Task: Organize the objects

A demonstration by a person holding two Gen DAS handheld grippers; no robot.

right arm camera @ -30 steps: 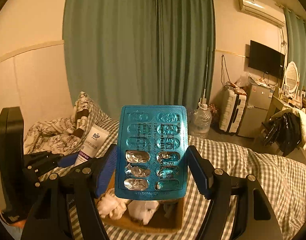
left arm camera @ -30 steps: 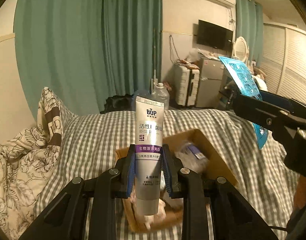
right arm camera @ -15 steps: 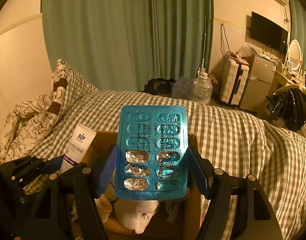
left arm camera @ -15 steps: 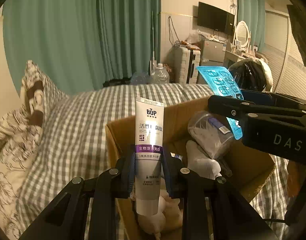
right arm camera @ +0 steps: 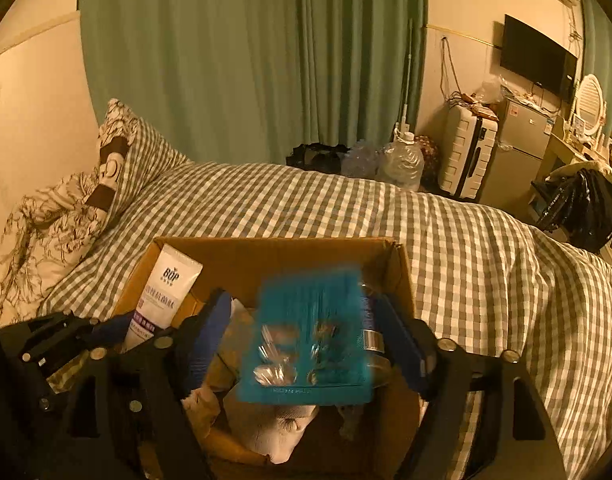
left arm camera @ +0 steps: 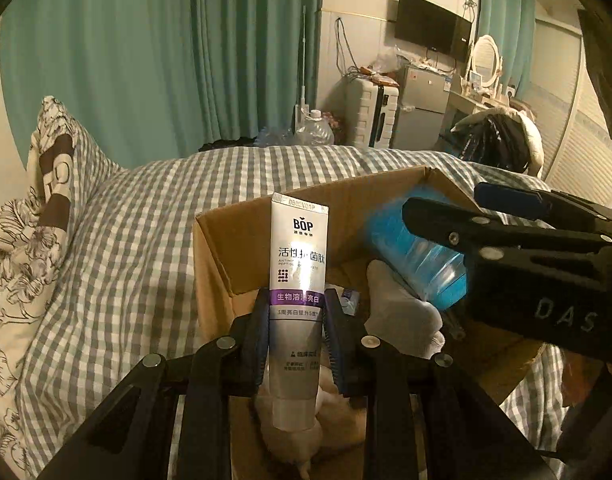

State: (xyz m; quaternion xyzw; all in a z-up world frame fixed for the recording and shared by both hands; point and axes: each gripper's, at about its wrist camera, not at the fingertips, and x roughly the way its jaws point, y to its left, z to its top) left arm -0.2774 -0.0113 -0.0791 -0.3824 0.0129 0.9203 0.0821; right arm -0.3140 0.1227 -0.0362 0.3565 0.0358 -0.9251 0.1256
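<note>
My left gripper (left arm camera: pixel 296 328) is shut on a white BOP toothpaste tube (left arm camera: pixel 298 276), held upright over the near left part of an open cardboard box (left arm camera: pixel 234 256) on the bed. The tube also shows in the right wrist view (right arm camera: pixel 164 296). My right gripper (right arm camera: pixel 302 340) has its fingers spread wide over the box (right arm camera: pixel 397 264). A teal blister pack of pills (right arm camera: pixel 309 340) is blurred between them, touching neither finger, above the box. It also shows in the left wrist view (left arm camera: pixel 421 256). White socks (right arm camera: pixel 274 428) and other items lie inside the box.
The box sits on a grey-checked bedspread (right arm camera: pixel 485 248). Patterned pillows (right arm camera: pixel 66 208) lie at the left. Teal curtains (left arm camera: pixel 166 60), water bottles (right arm camera: pixel 397 160), a suitcase (right arm camera: pixel 465 152), a small fridge (right arm camera: pixel 521 148) and a wall TV (right arm camera: pixel 537 56) stand behind the bed.
Both grippers have come down closer over the box. My right gripper has opened and the blister pack has dropped lower between its fingers, now blurred. The left still holds the tube.
</note>
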